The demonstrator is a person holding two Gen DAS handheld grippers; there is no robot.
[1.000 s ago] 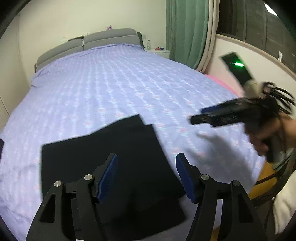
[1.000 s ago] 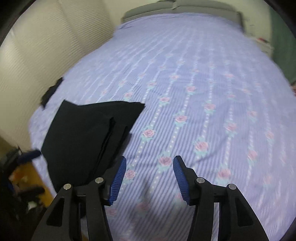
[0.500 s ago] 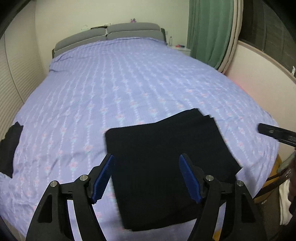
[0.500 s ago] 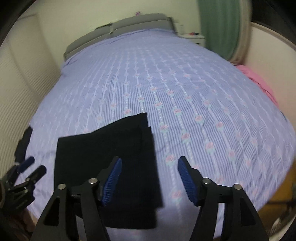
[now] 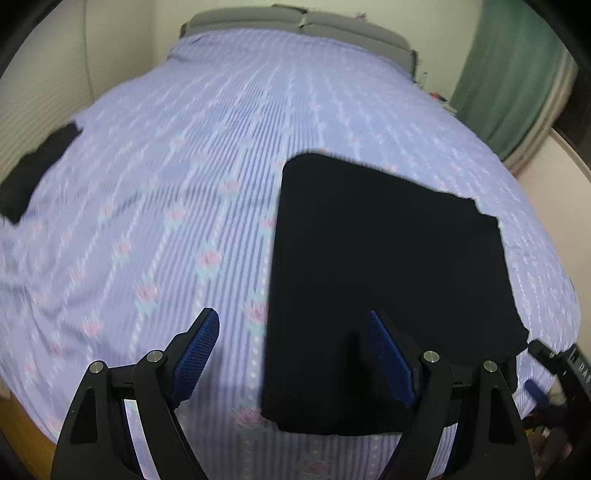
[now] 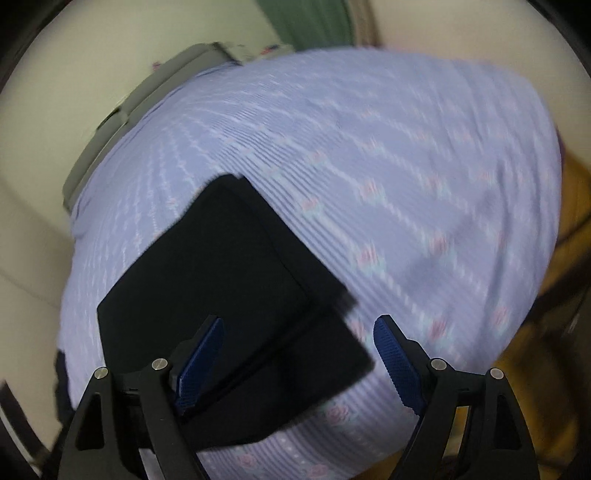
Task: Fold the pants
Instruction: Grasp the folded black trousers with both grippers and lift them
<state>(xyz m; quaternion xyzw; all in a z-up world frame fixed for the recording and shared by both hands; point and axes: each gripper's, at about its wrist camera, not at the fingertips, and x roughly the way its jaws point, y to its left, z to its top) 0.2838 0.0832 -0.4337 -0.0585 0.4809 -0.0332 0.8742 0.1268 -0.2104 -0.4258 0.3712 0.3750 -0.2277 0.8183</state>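
The black pants lie folded into a flat rectangle near the foot edge of the bed. My left gripper hovers over the pants' near left edge with its jaws opening; the right finger is over the cloth, the left over the sheet, and neither pad presses on anything. In the right wrist view the pants sit tilted at lower left. My right gripper hangs above their near right corner, its jaws opening and holding nothing. Its tip shows at the left wrist view's lower right edge.
The bed has a lilac flowered sheet and a grey headboard. Another dark cloth lies at the bed's left edge. A green curtain hangs at the back right. Yellow-brown floor shows past the foot edge.
Both grippers have dropped closer to the bed and rolled, and both jaws stand wider. The pants slid rightward in the left view and now lie under the right gripper's left finger.
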